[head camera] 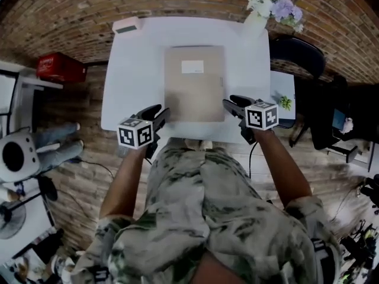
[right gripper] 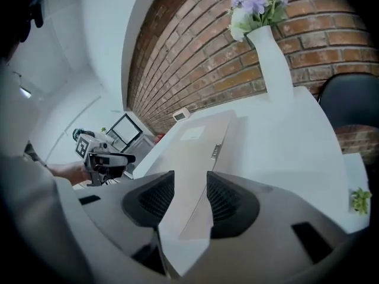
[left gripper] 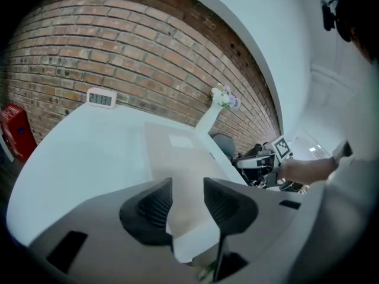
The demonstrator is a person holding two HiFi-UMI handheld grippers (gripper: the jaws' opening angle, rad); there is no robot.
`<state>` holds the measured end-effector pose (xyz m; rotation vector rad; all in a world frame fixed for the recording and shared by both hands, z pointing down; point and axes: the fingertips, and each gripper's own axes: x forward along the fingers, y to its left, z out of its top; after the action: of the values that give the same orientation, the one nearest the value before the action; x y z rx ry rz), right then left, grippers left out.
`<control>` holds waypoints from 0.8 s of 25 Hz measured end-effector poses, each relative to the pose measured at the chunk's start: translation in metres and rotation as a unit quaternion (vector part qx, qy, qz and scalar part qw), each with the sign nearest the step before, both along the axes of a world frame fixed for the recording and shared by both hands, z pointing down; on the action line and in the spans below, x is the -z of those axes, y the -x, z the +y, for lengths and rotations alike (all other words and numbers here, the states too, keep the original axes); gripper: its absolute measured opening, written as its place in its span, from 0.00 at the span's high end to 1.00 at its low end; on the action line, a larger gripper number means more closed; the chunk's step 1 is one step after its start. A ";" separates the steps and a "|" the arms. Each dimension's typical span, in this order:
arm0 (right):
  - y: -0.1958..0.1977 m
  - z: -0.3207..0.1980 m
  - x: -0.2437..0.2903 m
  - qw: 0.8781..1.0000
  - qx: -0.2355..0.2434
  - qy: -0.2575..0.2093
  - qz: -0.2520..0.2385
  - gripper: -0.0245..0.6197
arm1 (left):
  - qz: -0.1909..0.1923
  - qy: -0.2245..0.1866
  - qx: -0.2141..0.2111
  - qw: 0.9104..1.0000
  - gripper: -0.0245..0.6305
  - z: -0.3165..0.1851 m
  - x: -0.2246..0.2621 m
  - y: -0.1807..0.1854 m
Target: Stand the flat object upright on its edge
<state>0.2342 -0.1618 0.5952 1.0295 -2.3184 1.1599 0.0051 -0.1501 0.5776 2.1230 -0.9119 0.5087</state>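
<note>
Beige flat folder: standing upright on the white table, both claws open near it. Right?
No. Head view shows the beige flat folder lying flat on the white table, not upright. The left claw and right claw are open near it.

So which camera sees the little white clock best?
The left gripper view: the clock faces it, display showing, against the brick wall. The head view shows the clock from above; in the right gripper view it is tiny.

The left gripper (head camera: 157, 116) and right gripper (head camera: 233, 105) down-tilted, fingers (left gripper: 155, 205) apart.
</note>
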 end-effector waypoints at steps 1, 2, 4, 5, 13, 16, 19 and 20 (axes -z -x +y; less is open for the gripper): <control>0.001 -0.007 -0.004 1.000 -0.003 0.006 -0.001 0.67 | -0.001 0.006 -0.004 1.000 0.72 -0.008 -0.006 0.002; 0.002 -0.013 -0.009 1.000 -0.006 0.011 -0.002 0.66 | -0.001 0.013 -0.007 1.000 0.72 -0.015 -0.012 0.004; 0.004 -0.025 -0.017 1.000 -0.013 0.024 -0.007 0.66 | 0.005 0.027 -0.012 1.000 0.71 -0.028 -0.021 0.008; 0.004 -0.030 -0.020 0.999 -0.017 0.033 -0.011 0.65 | 0.009 0.034 -0.014 0.999 0.70 -0.034 -0.026 0.009; 0.008 -0.058 -0.045 0.997 -0.028 0.076 -0.004 0.63 | 0.025 0.077 -0.034 0.996 0.66 -0.064 -0.055 0.008; 0.012 -0.065 -0.049 0.996 -0.023 0.090 -0.008 0.62 | 0.027 0.090 -0.038 0.995 0.65 -0.072 -0.064 0.008; 0.016 -0.071 -0.054 0.995 -0.014 0.099 -0.008 0.62 | 0.029 0.101 -0.045 0.993 0.63 -0.079 -0.071 0.005; 0.018 -0.073 -0.055 0.995 -0.010 0.102 -0.009 0.62 | 0.030 0.105 -0.048 0.993 0.63 -0.081 -0.074 0.004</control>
<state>0.2167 -0.2347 0.6501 0.9740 -2.1519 1.3862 0.0016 -0.2312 0.6517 1.9860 -0.6941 0.5604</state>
